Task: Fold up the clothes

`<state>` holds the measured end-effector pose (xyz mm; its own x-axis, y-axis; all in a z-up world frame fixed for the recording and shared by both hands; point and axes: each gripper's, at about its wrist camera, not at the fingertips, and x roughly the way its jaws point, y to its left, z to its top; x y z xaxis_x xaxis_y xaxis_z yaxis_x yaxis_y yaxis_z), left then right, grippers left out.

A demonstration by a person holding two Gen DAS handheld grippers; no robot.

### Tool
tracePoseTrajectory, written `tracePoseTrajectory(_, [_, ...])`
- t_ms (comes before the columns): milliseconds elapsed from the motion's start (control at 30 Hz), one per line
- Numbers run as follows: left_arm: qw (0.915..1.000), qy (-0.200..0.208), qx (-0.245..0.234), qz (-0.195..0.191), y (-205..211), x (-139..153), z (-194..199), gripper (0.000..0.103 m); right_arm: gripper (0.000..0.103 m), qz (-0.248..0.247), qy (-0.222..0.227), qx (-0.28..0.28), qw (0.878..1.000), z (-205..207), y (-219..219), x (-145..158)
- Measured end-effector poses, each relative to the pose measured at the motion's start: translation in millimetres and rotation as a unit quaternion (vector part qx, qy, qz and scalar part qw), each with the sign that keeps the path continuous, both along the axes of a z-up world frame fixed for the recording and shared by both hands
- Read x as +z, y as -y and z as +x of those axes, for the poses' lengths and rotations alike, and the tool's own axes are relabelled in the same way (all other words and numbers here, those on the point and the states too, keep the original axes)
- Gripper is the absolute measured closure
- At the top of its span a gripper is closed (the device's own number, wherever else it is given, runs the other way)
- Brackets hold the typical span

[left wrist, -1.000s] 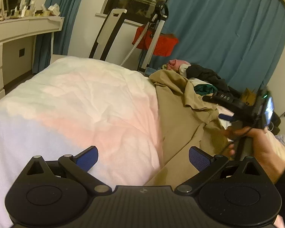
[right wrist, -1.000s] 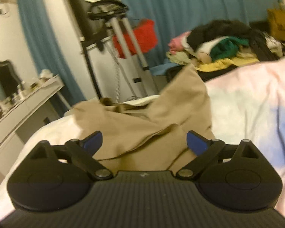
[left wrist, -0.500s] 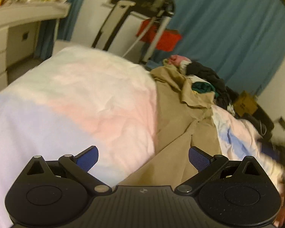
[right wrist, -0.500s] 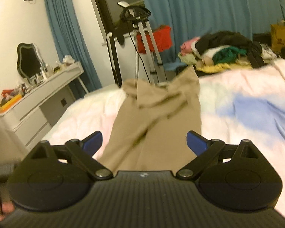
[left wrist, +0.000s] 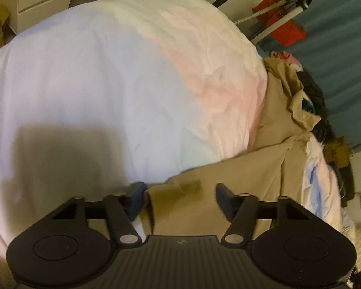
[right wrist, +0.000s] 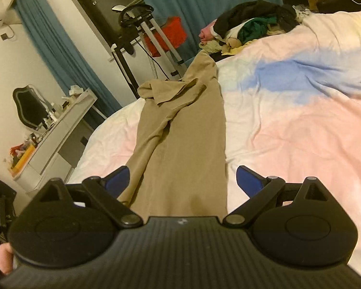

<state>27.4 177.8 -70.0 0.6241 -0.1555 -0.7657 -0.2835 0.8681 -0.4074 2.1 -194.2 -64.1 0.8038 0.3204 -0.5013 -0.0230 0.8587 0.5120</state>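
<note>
Tan trousers (right wrist: 180, 130) laid lengthwise up mid-frame on the pastel bed (right wrist: 300, 110), near end low between the wide-open, empty right claw (right wrist: 183, 180); left claw (left wrist: 180, 192) likewise spread and empty, tilted down over the cloth's corner at lower centre.

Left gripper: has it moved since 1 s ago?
Yes. The left gripper has dropped toward the near end of the tan trousers and tilted down: the blue curtain, once filling the upper right, is now squeezed to the right edge.
</note>
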Motion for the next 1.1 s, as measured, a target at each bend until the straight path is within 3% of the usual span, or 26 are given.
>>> tracePoseTrajectory(33, [1.0, -0.005, 0.0, 0.003, 1, 0, -1, 0.069, 0.006, 0.003, -0.002, -0.002, 1.0, 1, 2, -1])
tracePoseTrajectory(67, [0.9999, -0.009, 0.0, 0.006, 2, -1, -3, 0.09, 0.006, 0.008, -0.004, -0.003, 1.0, 1, 3, -2])
tracePoseTrajectory(100, [0.9999, -0.014, 0.001, 0.009, 4, -1, -4, 0.098, 0.006, 0.013, -0.007, -0.004, 1.0, 1, 5, -3])
tracePoseTrajectory(233, [0.9992, -0.022, -0.004, 0.032, 11, 2, -13, 0.099, 0.006, 0.029, -0.003, -0.003, 1.0, -1, 10, -3])
tracePoseTrajectory(300, [0.9953, 0.027, -0.032, 0.087, 31, 20, -30, 0.099, 0.006, 0.031, 0.002, -0.002, 1.0, -3, 10, -1])
tracePoseTrajectory(433, [0.9671, 0.132, -0.112, 0.186, 82, 47, -75, 0.099, 0.006, 0.042, 0.011, -0.003, 0.999, -5, 13, 3])
tracePoseTrajectory(567, [0.9263, 0.191, -0.212, 0.246, 136, 51, -109, 0.099, 0.006, 0.04, 0.021, -0.006, 0.999, -7, 16, 8])
tracePoseTrajectory(700, [0.9022, 0.167, -0.312, 0.247, 182, 30, -109, 0.099, 0.006, 0.033, 0.027, -0.009, 0.999, -9, 16, 11])
tracePoseTrajectory(867, [0.8885, 0.09, -0.37, 0.257, 213, -11, -92, 0.099, 0.006, 0.014, 0.036, -0.01, 0.999, -12, 15, 14])
tracePoseTrajectory(933, [0.8902, 0.079, -0.373, 0.249, 212, -13, -90, 0.098, 0.006, 0.006, 0.04, -0.011, 0.999, -13, 14, 15])
tracePoseTrajectory(1033, [0.8946, 0.074, -0.375, 0.232, 209, -11, -88, 0.086, 0.006, -0.006, 0.048, -0.01, 0.999, -15, 13, 18])
tracePoseTrajectory(1067, [0.8979, 0.077, -0.37, 0.226, 207, -8, -87, 0.071, 0.006, -0.01, 0.052, -0.01, 0.999, -16, 13, 19])
tracePoseTrajectory(1100, [0.9032, 0.086, -0.359, 0.219, 203, -1, -87, 0.049, 0.006, -0.012, 0.057, -0.01, 0.998, -17, 13, 21])
